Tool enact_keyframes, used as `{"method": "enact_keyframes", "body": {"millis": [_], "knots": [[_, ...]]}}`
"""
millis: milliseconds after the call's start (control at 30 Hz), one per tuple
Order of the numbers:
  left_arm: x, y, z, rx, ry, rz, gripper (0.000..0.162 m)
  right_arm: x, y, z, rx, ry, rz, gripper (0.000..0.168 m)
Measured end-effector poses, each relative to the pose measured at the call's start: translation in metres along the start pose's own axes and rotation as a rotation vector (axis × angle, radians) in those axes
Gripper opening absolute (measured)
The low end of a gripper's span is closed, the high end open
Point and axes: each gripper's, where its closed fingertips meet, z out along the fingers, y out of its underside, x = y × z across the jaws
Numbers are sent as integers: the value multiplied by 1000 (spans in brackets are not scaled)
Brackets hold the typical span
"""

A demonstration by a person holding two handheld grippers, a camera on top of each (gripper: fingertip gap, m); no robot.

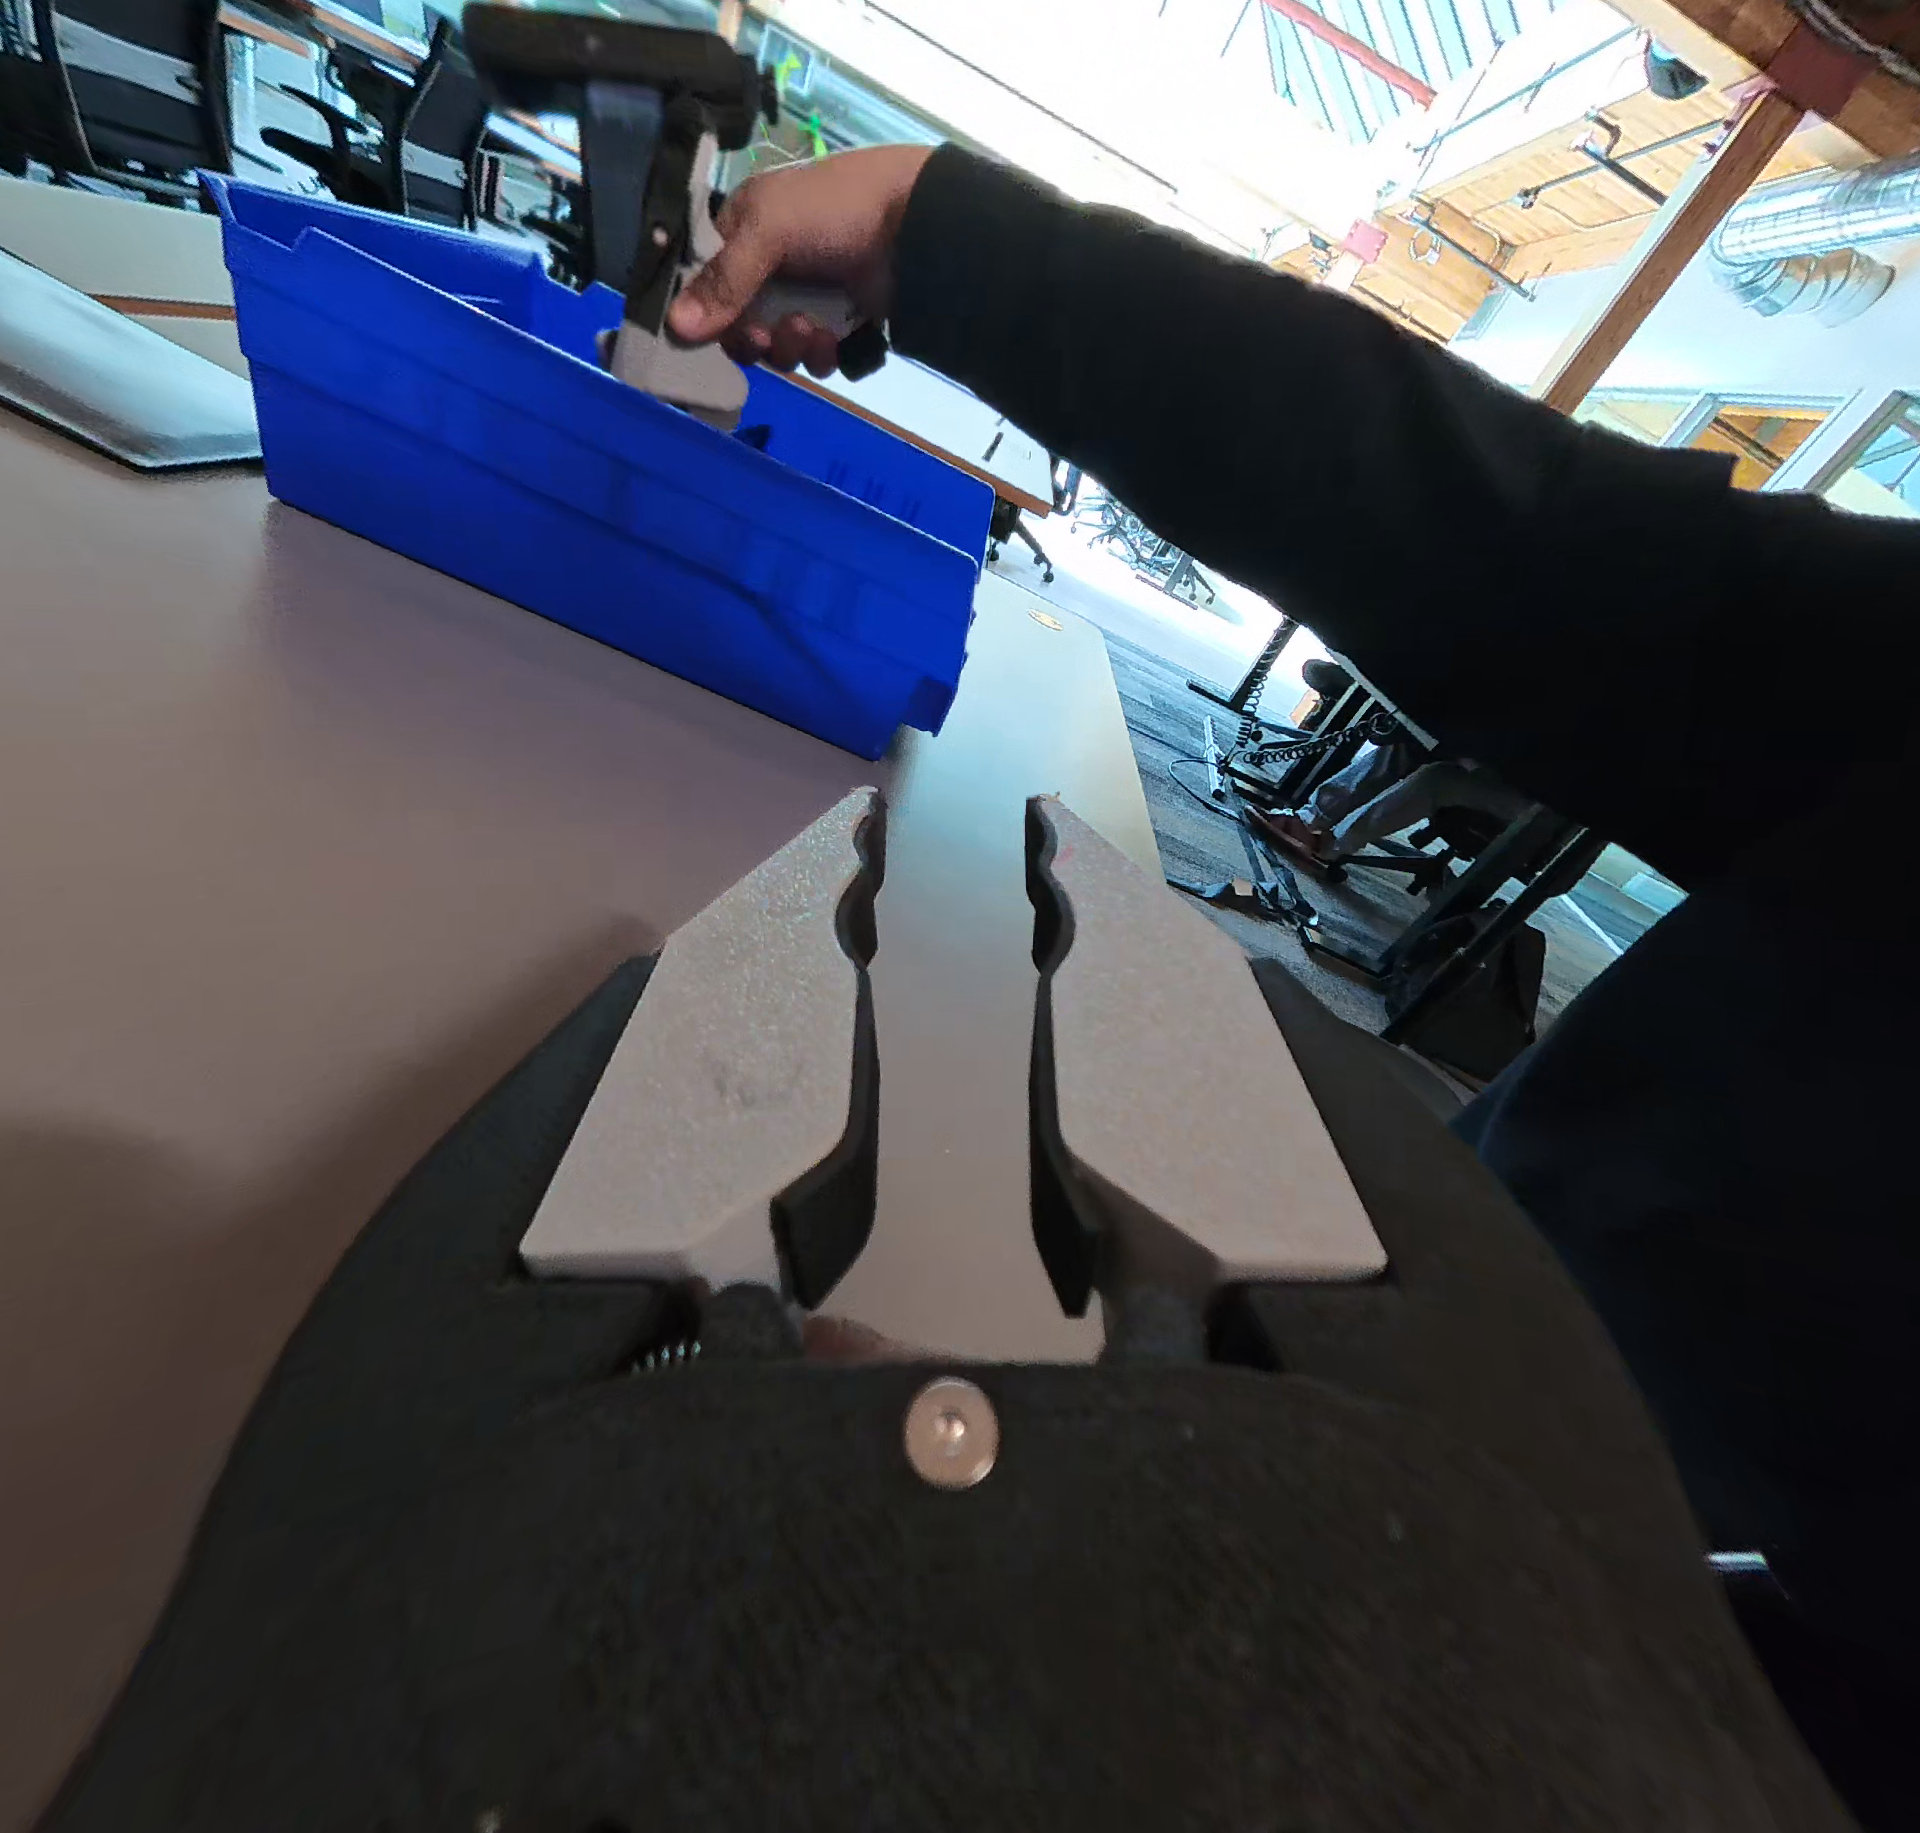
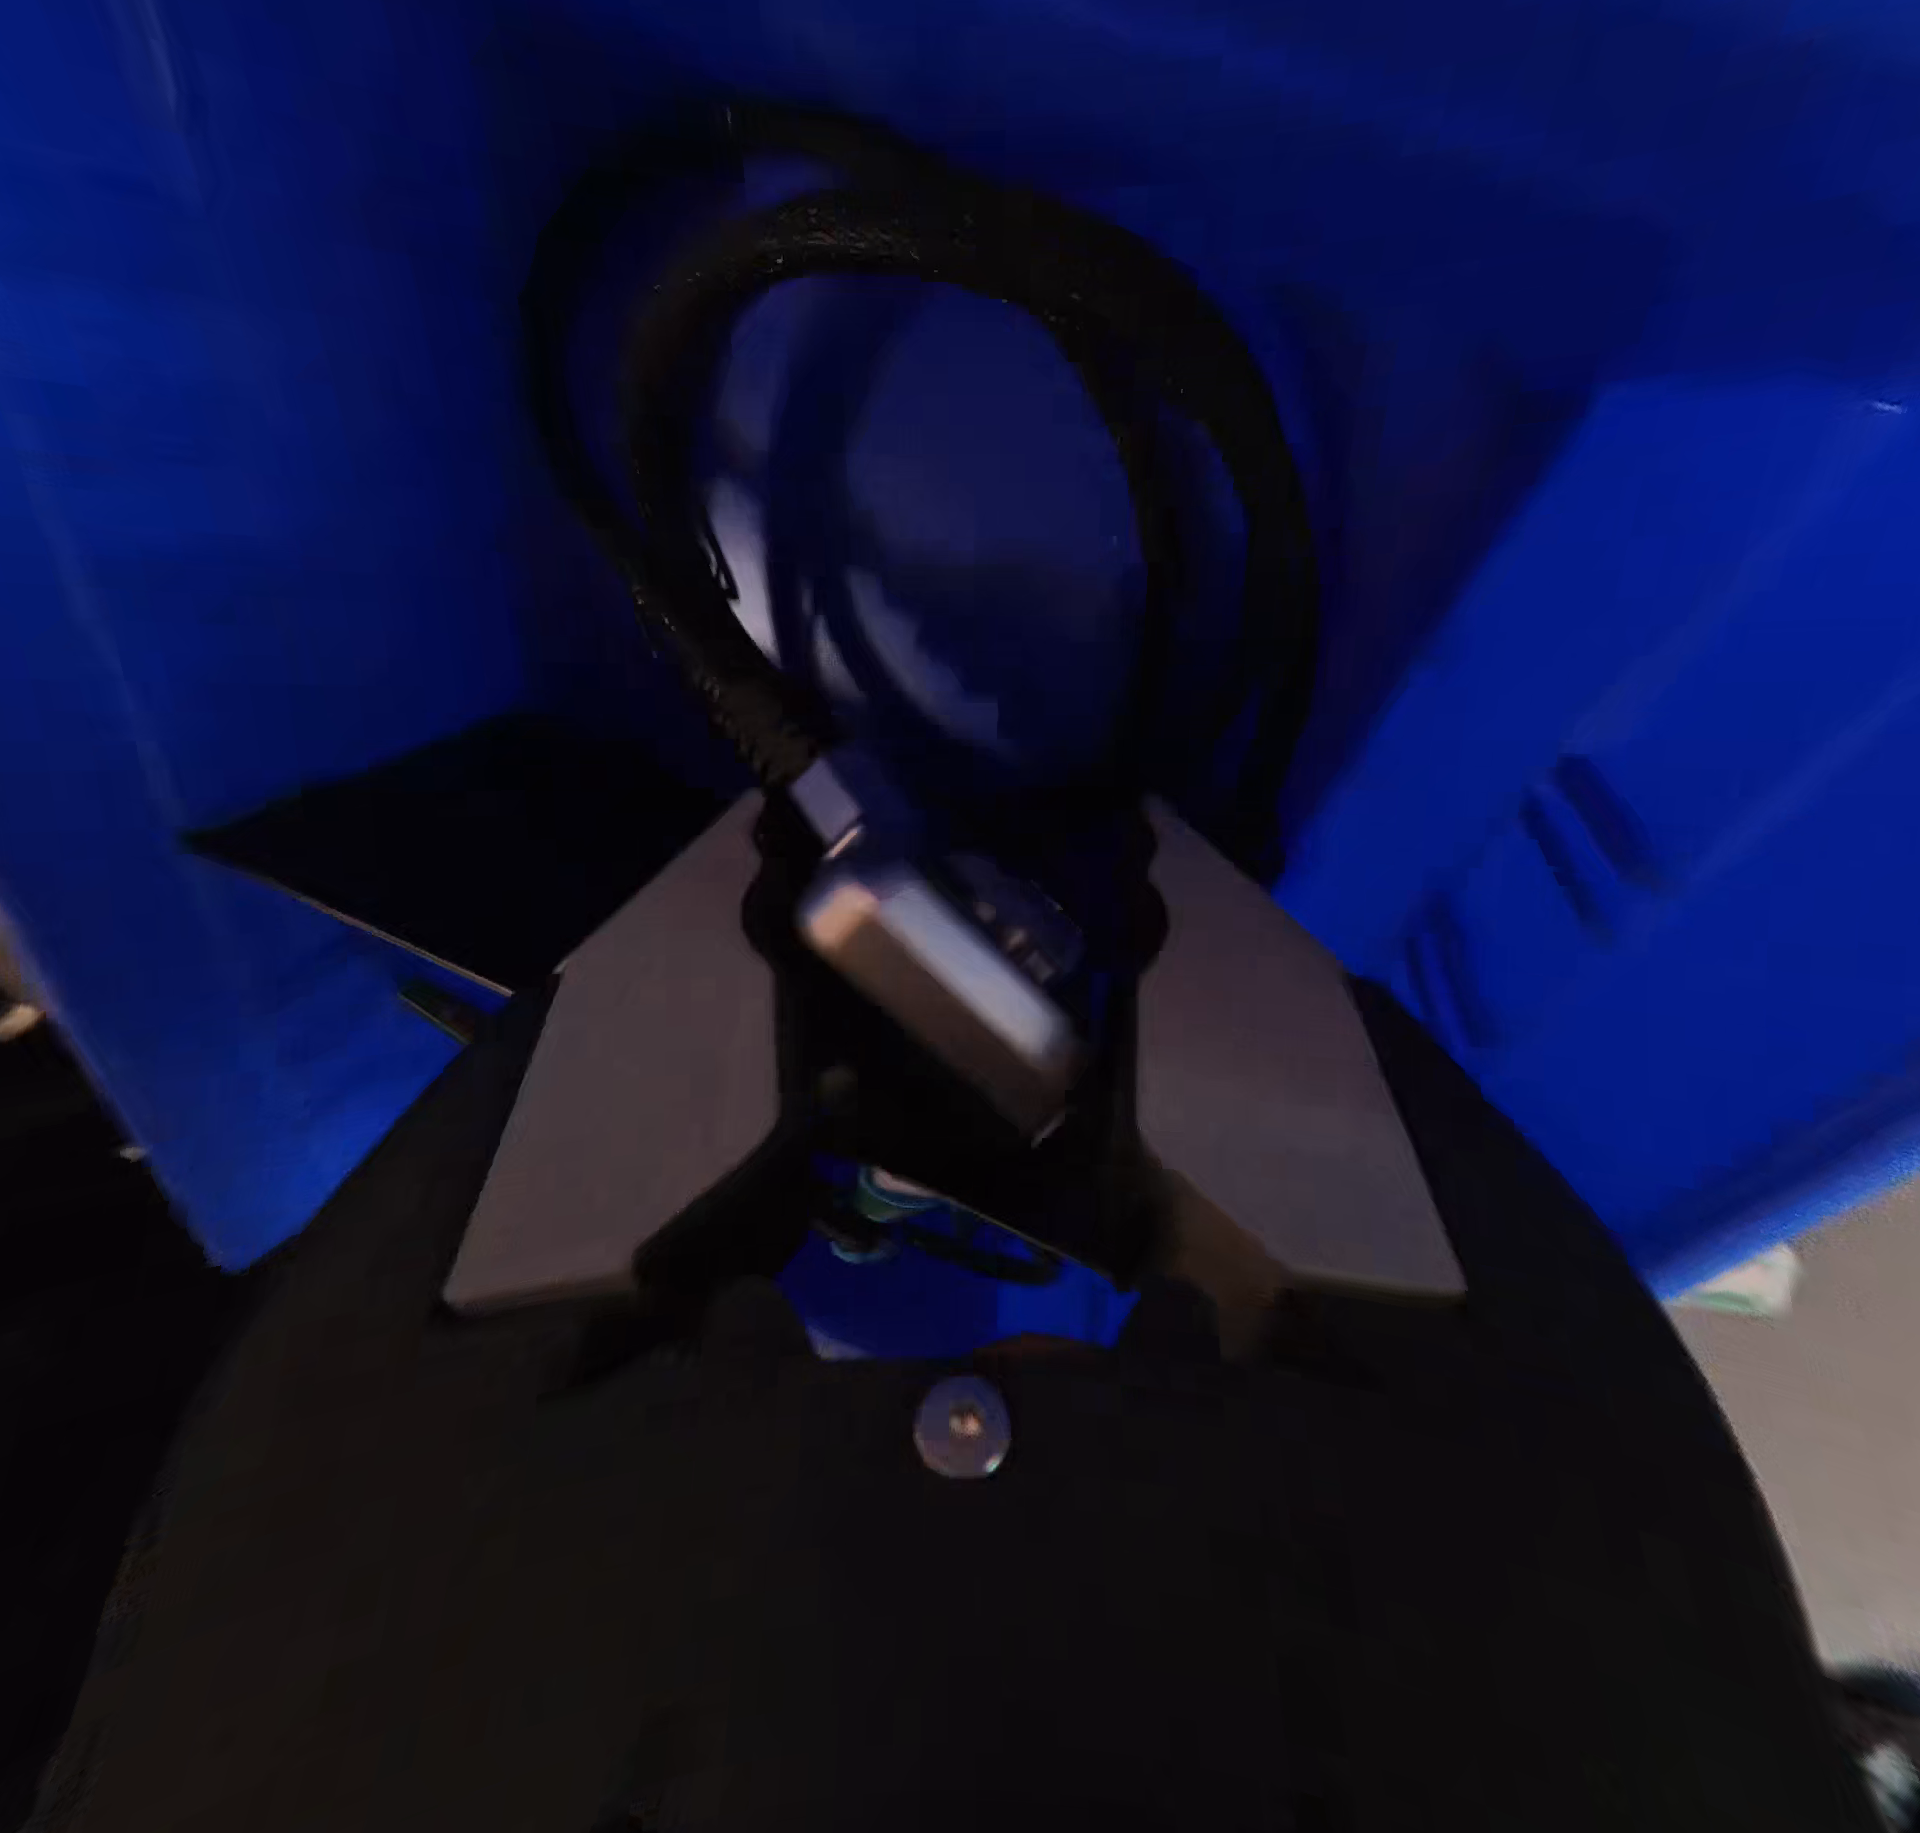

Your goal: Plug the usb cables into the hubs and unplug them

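Observation:
A blue plastic bin [image 1: 582,495] stands on the grey table [image 1: 364,796]. My left gripper [image 1: 954,817] is open and empty, low over the table just in front of the bin's near corner. A hand holds my right gripper [image 1: 675,381], tipped down into the bin. In the right wrist view my right gripper [image 2: 956,827] is inside the bin [image 2: 1662,744], shut on a coiled black braided cable [image 2: 727,557]. The cable's grey metal connector [image 2: 935,983] lies between the fingers. This view is blurred and dark.
A flat grey panel [image 1: 94,381] lies on the table left of the bin. The person's black sleeve [image 1: 1351,484] crosses above the table's right edge [image 1: 1132,775]. Office chairs [image 1: 135,48] stand behind; desk legs and cords are on the floor at right.

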Motion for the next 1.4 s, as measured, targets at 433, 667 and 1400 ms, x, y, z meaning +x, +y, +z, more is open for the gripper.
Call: {"method": "enact_keyframes", "body": {"millis": [433,667,1400], "knots": [[6,3,1,-16,34,-4,25,-16,-35,-89,290,526,-351,72],[7,5,3,-25,24,14,26,-182,-28,-145,997,-39,-465,69],[-86,-114,-332,-303,-1026,41,44,-371,11,18,1193,-128,-894,57]]}}
